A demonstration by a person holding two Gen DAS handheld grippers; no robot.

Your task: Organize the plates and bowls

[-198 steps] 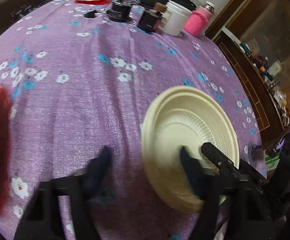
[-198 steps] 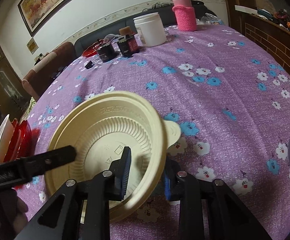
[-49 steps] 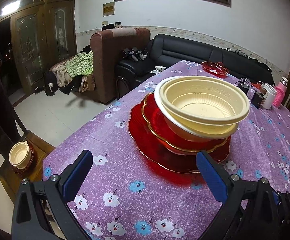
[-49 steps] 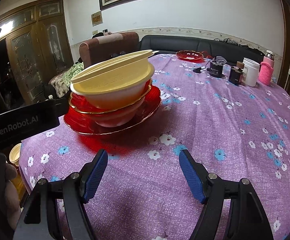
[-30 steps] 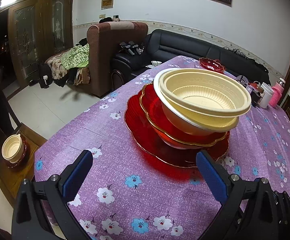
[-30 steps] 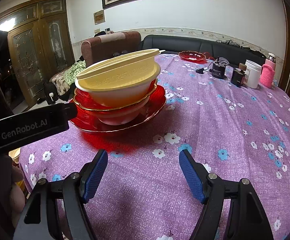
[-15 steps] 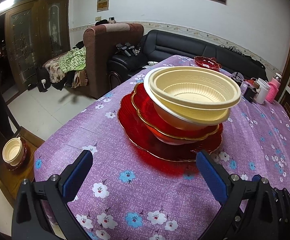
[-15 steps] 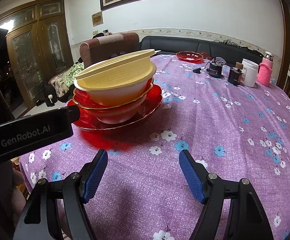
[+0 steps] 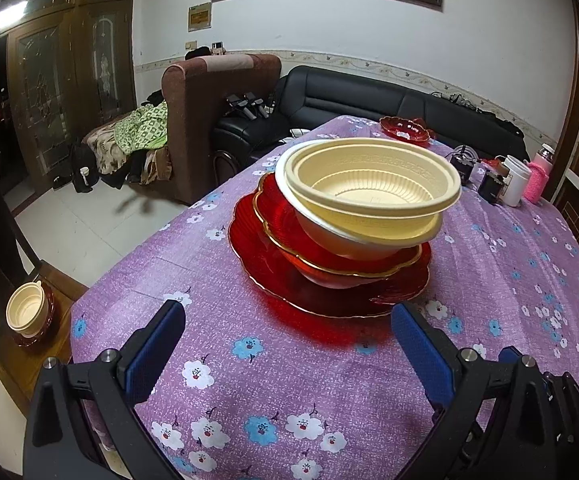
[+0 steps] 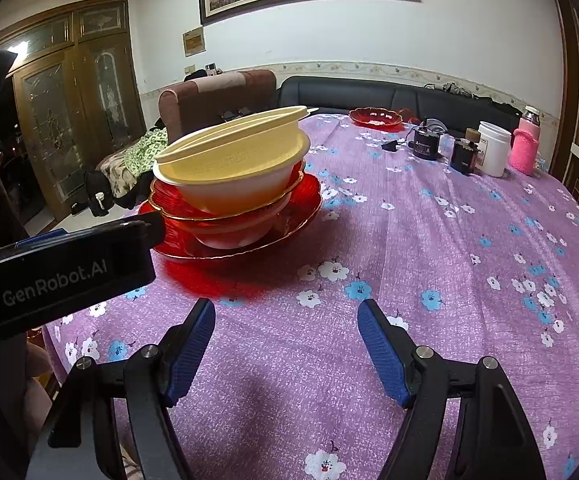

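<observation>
A stack stands on the purple flowered table [image 9: 289, 380]: a wide red plate [image 9: 265, 268] at the bottom, a red gold-rimmed bowl [image 9: 281, 220] on it, then two cream plastic bowls [image 9: 373, 188] nested slightly askew. In the right wrist view the same cream bowls [image 10: 233, 168] sit on the red plate [image 10: 289, 224]. My left gripper [image 9: 287, 322] is open, just short of the stack, holding nothing. My right gripper [image 10: 285, 316] is also open and empty, nearer the table's middle. The left gripper's black body [image 10: 57, 272] shows at the left of the right wrist view.
A small red dish [image 9: 405, 128] lies at the far table edge. A white jar [image 10: 493, 148], a pink-sleeved bottle [image 10: 525, 146] and dark small devices [image 10: 427, 142] stand at the far right. A cream cup [image 9: 25, 310] sits on a low wooden stand beyond the table's left edge.
The left gripper has drifted slightly, so the stack sits a little more to the right and farther in its view. Both grippers stay open and empty.
</observation>
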